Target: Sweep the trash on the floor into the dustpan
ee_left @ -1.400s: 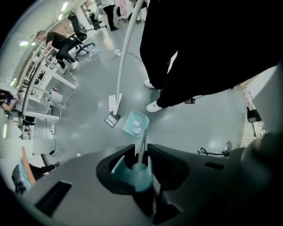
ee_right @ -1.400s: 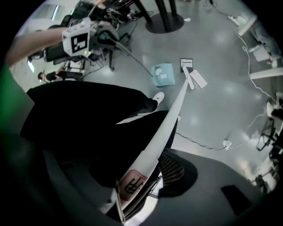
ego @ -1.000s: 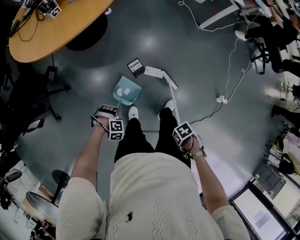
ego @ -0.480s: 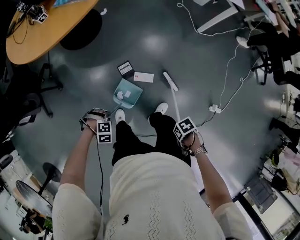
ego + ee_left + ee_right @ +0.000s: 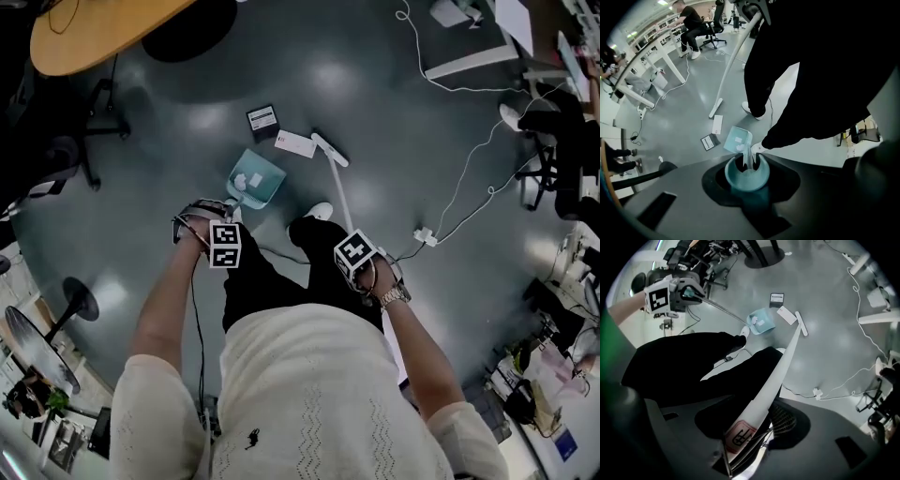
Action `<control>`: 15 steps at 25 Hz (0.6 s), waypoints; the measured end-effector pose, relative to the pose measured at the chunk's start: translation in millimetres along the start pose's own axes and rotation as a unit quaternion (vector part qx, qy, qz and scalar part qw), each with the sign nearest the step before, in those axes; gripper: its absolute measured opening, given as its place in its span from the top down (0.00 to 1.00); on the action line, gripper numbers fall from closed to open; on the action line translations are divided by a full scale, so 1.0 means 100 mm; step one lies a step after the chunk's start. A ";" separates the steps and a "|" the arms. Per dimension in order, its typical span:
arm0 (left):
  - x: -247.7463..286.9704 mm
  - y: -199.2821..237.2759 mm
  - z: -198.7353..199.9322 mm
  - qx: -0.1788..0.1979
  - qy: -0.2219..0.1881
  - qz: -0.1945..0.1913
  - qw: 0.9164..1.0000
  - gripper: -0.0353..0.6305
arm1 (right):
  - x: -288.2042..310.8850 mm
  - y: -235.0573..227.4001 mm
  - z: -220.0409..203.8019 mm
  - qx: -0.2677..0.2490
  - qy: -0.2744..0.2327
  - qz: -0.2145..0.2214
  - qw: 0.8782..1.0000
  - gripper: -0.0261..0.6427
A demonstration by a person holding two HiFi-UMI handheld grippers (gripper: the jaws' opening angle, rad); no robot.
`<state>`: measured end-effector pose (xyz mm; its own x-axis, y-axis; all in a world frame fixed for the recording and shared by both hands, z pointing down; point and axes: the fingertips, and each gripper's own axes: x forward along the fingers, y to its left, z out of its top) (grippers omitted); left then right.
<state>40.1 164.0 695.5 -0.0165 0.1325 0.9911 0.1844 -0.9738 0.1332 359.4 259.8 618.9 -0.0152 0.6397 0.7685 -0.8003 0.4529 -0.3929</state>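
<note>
A teal dustpan rests on the grey floor with white scraps of trash in it, just ahead of my left shoe. Its long thin handle runs back into my left gripper, which is shut on the teal grip end. My right gripper is shut on the white broom handle. The broom head lies on the floor to the right of the dustpan. A white card lies against the broom head, and a black box lies just beyond the dustpan.
An orange round table and a chair base stand at the far left. A white cable with a power strip crosses the floor on the right. Desks and office chairs fill the far right. My legs stand between the grippers.
The broom head drew a little away from the white card, then came back beside it. Both grippers have kept their holds; I have shifted my stance a little.
</note>
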 end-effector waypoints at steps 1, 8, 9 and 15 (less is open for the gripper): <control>0.00 0.01 0.00 -0.006 -0.001 0.000 1.000 0.81 | 0.01 0.00 0.02 -0.012 0.008 -0.005 1.000 0.64; 0.05 -0.12 -0.14 -0.025 -0.007 0.002 1.000 0.81 | 0.12 0.28 0.15 -0.093 0.051 -0.045 0.993 0.64; 0.07 -0.15 -0.17 -0.025 -0.008 0.004 1.000 0.81 | 0.14 0.36 0.16 -0.108 0.056 -0.051 0.991 0.64; 0.13 -0.28 -0.35 -0.031 -0.020 0.014 0.999 0.81 | 0.27 0.78 0.12 -0.207 0.101 -0.098 0.968 0.64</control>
<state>0.5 186.2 704.6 0.0272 0.1111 0.9934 0.1237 -0.9865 0.1070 289.0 305.1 614.8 0.2637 0.6051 0.7512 -0.4672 0.7615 -0.4494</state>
